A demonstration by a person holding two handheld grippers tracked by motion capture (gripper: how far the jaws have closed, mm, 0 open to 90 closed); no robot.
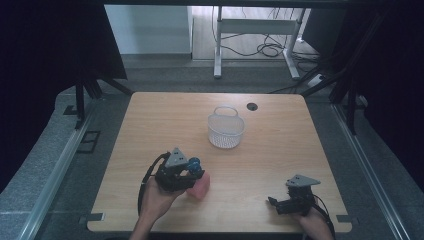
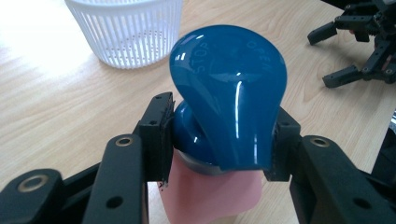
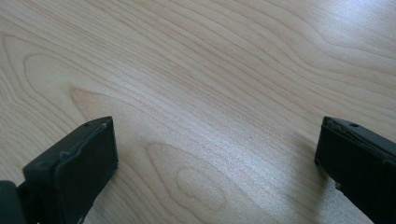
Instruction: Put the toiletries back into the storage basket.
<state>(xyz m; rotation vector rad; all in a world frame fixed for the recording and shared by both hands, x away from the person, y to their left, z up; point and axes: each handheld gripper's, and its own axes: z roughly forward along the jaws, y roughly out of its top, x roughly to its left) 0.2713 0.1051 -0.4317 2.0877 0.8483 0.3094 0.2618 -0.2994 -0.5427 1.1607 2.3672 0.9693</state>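
L gripper [image 2: 219,140] is clamped on the blue cap [image 2: 229,93] of a pink bottle [image 2: 210,196]; the cap sits right between the jaws, the bottle body below them, and a white basket [image 2: 126,32] stands beyond the tips. Cap looks glossy hard plastic, prob. slippery, so the narrow neck under the bulb is the surer hold. Bottle looks light, maybe squeezable. Embossed on cap: "STOP" and "OPEN". R gripper [image 3: 215,154] is spread wide w/ nothing but bare table [image 3: 210,70] between the jaws.

Dim high view, black at 9 and 3 o'clock; glare whitens the pale wooden table [image 2: 28,28] at 11 o'clock and streaks the glossy blue plastic cap [image 2: 229,93].
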